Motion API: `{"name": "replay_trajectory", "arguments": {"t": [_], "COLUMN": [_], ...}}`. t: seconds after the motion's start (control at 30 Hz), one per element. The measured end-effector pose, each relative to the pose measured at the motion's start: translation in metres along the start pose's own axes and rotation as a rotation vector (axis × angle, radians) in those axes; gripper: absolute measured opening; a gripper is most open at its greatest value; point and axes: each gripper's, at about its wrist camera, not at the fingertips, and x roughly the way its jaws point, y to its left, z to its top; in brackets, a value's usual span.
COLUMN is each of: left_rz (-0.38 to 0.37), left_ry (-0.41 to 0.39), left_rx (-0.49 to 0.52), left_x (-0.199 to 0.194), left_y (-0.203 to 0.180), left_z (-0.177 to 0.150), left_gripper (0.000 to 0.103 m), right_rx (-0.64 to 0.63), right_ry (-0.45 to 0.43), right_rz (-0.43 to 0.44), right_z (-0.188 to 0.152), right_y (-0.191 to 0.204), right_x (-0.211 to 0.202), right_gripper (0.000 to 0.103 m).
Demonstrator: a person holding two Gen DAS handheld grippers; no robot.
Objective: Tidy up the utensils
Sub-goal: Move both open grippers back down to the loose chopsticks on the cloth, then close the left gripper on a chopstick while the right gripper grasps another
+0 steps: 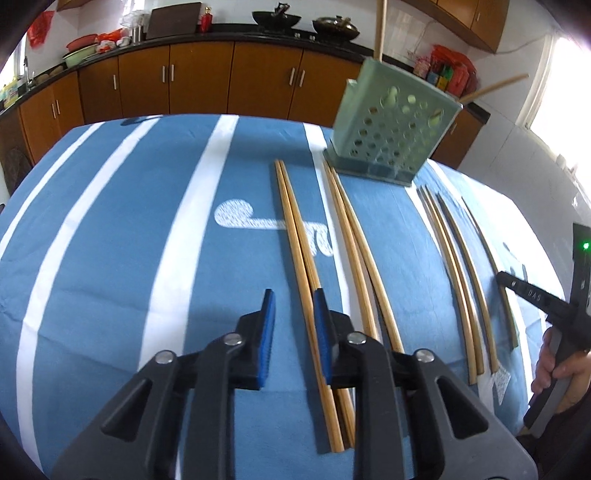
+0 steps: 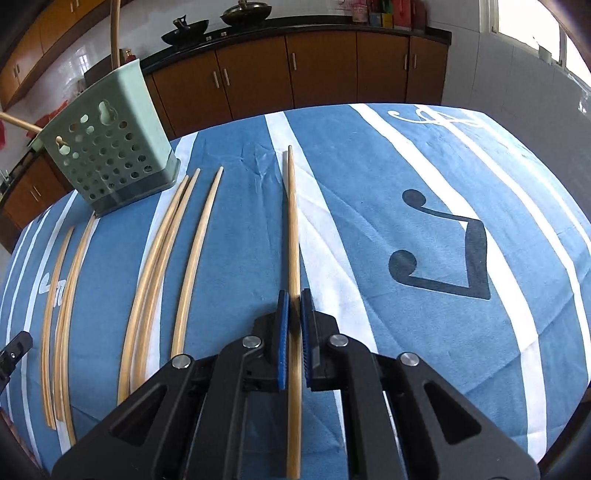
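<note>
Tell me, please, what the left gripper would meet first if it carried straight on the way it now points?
Probably the pair of chopsticks lying lengthwise just ahead of the open left gripper, by its right pad. Beyond them the striped cloth looks free; the green holder stands off to the right, though depth is uncertain.

Daylight floods both views from a window [image 1: 565, 122] on the right side of the room, blown out to pure white there — the same glare washes the top right corner of the right wrist view [image 2: 546, 33]. The blue striped cloth [image 1: 129, 240] is evenly and brightly lit, with only soft, short shadows beside the chopsticks [image 1: 306, 258] and under the green holder [image 1: 388, 122]. Fisheye distortion bends straight chopsticks [image 2: 155, 266] into arcs toward the edges, dark vignetting fills the corners, and the left wrist view is slightly smeared by motion blur — the right is crisper.
</note>
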Motion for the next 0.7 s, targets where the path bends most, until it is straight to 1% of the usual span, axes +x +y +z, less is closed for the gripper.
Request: {"name": "replay_trajectory", "arguments": {"t": [0.2,0.4,0.47,0.6,0.7], "left_rz": [-0.008,0.022,0.043,0.104,0.139], "left_ry": [0.018,0.03,0.026,0.013,0.005], "left_rx": [0.021,0.033,0.042,0.062,0.031], "left_x": [0.003,0.008,0.009,0.014,0.021], "left_y": [-0.007,-0.009,-0.01,-0.01,0.003], "left_z": [-0.007,-0.011,-0.01,-0.004,0.009], "left_gripper": [0.018,0.013,0.009,0.008,0.008], "right_rx": [-0.007,-0.013,-0.015,-0.019,-0.042], "right_ry": [-0.004,-0.006,-0.007,-0.01,-0.009], "right_rz": [0.001,0.0,-0.003,-0.001,0.012], "right_z": [0.0,-0.001,-0.001,-0.001,0.001], "right_y": [0.001,0.0,0.001,0.003,0.008], "right_x": [0.0,-0.001,-0.001,0.0,0.001], "right_gripper": [0.007,0.007,0.007,0.008,0.008]}}
